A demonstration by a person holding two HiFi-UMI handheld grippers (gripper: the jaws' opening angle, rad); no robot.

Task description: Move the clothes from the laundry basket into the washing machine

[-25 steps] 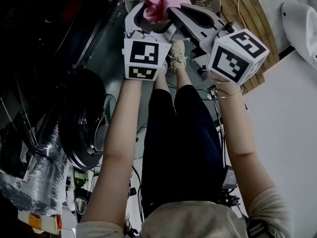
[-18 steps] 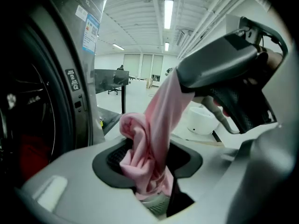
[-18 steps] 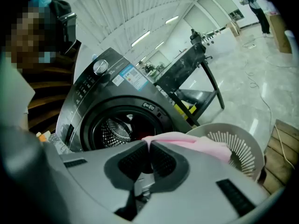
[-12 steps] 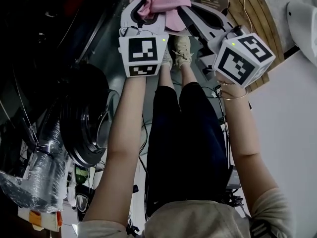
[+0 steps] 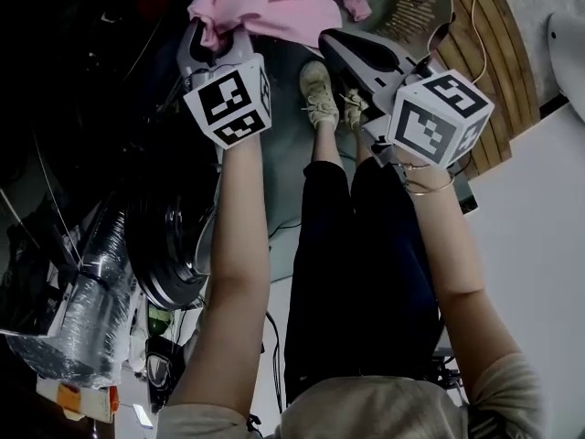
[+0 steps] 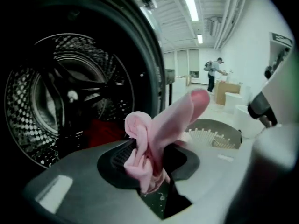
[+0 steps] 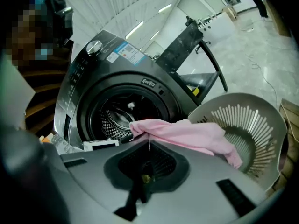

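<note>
The left gripper (image 5: 218,33) and right gripper (image 5: 331,39) are grey moulded shells with a black ribbed recess round the jaws. Behind the jaws sit the left cube (image 5: 228,101) and right cube (image 5: 437,117), white with black square markers. The person wears dark trousers (image 5: 366,273), a beige short-sleeved top (image 5: 366,416), pale laced trainers (image 5: 317,94) and 1 thin bracelet (image 5: 430,188).

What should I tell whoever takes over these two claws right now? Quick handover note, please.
Left claw: jaws have just been closing, now clamped on a bunch of the pink garment.
Right claw: shut, pinching the same garment's edge at its tips.
Things: the garment spans both claws in front of the open washing machine; something red already lies in the drum; the laundry basket looks empty in the right gripper view.
Done: garment is out of the basket.
To do: put it in the drum, open both claws.
</note>
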